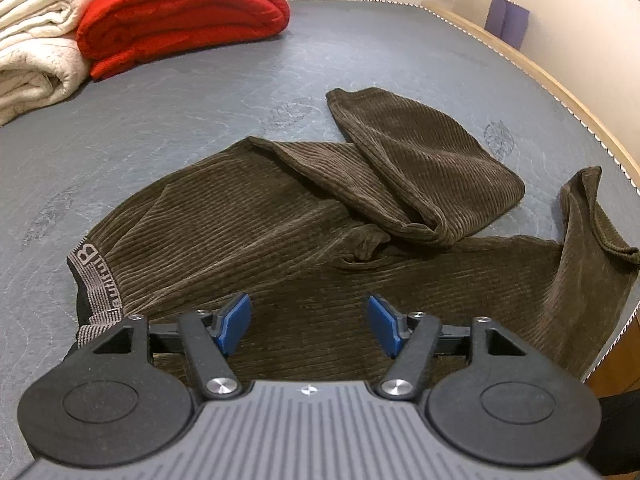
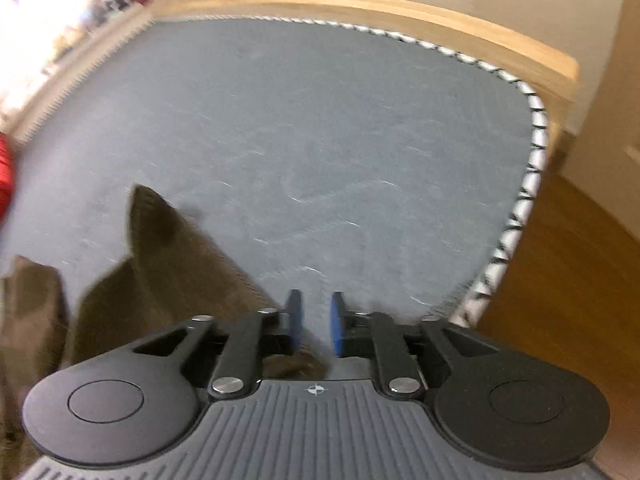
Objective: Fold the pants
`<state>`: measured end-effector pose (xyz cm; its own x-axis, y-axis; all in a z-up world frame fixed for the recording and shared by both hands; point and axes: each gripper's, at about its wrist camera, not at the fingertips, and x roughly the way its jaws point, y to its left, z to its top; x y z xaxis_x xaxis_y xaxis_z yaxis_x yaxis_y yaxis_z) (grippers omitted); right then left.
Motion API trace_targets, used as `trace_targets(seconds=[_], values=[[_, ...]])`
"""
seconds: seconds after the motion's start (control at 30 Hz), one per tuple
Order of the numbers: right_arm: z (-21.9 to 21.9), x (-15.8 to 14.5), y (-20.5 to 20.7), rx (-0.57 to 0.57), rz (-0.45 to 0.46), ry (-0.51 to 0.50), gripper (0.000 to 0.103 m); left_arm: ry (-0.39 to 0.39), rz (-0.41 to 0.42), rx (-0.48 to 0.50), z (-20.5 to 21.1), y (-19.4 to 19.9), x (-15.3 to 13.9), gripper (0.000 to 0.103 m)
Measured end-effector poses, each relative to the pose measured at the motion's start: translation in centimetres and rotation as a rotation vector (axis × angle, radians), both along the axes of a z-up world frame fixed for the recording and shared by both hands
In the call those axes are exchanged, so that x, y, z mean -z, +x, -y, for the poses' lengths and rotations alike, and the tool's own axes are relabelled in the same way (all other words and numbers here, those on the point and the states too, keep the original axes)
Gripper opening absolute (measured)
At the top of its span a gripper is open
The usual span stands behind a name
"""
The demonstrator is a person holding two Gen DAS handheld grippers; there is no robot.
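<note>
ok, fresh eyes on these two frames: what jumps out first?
The brown corduroy pants sprawl crumpled across the grey mattress, one leg doubled back over the other, waistband at the left. At far left a bright red duvet lies folded beside white blankets. The left gripper hovers wide open over the pants; the right gripper, in a blurred view, stands narrowly open at the pants' edge.

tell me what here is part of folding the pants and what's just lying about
Part of the job:
- brown corduroy pants, crumpled on the mattress
- left gripper, open above the pants
- right gripper, slightly open near a pant leg

Just lying about:
- red quilt, folded
- cream blankets, stacked beside it
- purple item against the wall
</note>
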<state>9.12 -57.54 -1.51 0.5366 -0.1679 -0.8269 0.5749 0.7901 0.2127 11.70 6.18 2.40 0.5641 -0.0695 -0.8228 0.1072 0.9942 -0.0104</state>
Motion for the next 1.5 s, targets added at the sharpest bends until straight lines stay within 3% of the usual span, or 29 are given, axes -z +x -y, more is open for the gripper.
trace_targets(seconds=[0.13, 0.23, 0.4, 0.5, 0.57, 0.6, 0.7, 0.8, 0.9, 1.0, 1.13, 1.23, 1.3, 1.37, 1.43, 1.5], values=[[-1.3, -1.2, 0.3, -0.209, 0.082, 0.036, 0.038, 0.008, -0.006, 0.003, 0.0, 0.2, 0.2, 0.071], [-5.6, -1.6, 1.4, -0.473, 0.077, -0.114, 0.041, 0.003, -0.008, -0.004, -0.3, 0.5, 0.2, 0.071], [-12.4, 1.1, 2.4, -0.828, -0.073, -0.384, 0.041, -0.005, -0.011, -0.009, -0.5, 0.7, 0.2, 0.071], [-14.5, 4.3, 2.5, -0.914, -0.244, -0.614, 0.035, -0.003, -0.012, -0.005, -0.5, 0.7, 0.2, 0.071], [-14.6, 5.2, 2.4, -0.939, -0.287, -0.678, 0.024, -0.003, -0.014, -0.003, -0.5, 0.7, 0.2, 0.071], [-14.1, 5.0, 2.5, -0.923, -0.276, -0.664, 0.013, -0.004, -0.015, -0.004, -0.5, 0.7, 0.3, 0.071], [-11.5, 2.4, 3.1, -0.759, -0.159, -0.638, 0.008, -0.012, -0.016, -0.006, -0.6, 0.7, 0.1, 0.071], [-5.5, -0.9, 3.5, -0.371, -0.077, -0.608, 0.007, -0.017, -0.01, -0.006, -0.6, 0.6, 0.0, 0.071], [0.9, -0.9, 2.8, -0.069, -0.103, -0.495, 0.007, -0.022, -0.012, -0.004, -0.7, 0.6, 0.0, 0.071], [3.8, 1.0, 2.8, 0.05, -0.22, -0.505, 0.0, -0.02, -0.02, -0.005, -0.9, 0.6, 0.1, 0.071], [5.1, 0.8, 2.8, 0.177, -0.178, -0.434, 0.002, -0.023, -0.021, -0.006, -0.9, 0.6, 0.1, 0.072], [2.2, -0.5, 2.5, 0.1, 0.007, -0.4, 0.007, -0.018, -0.023, 0.001, -0.7, 0.7, 0.3, 0.072], [0.0, -0.1, 3.8, -0.05, 0.099, -0.25, 0.017, -0.01, -0.028, 0.003, -0.5, 0.9, 0.5, 0.072], [-2.9, 0.2, 5.9, -0.226, 0.127, -0.074, 0.019, -0.004, -0.036, 0.002, -0.4, 1.0, 0.9, 0.072], [-7.3, 0.0, 8.0, -0.401, 0.134, -0.055, 0.021, 0.005, -0.043, -0.001, -0.3, 1.1, 1.1, 0.072], [-12.0, -0.2, 9.5, -0.589, 0.136, -0.079, 0.032, 0.003, -0.045, -0.007, -0.3, 1.3, 1.3, 0.074]])
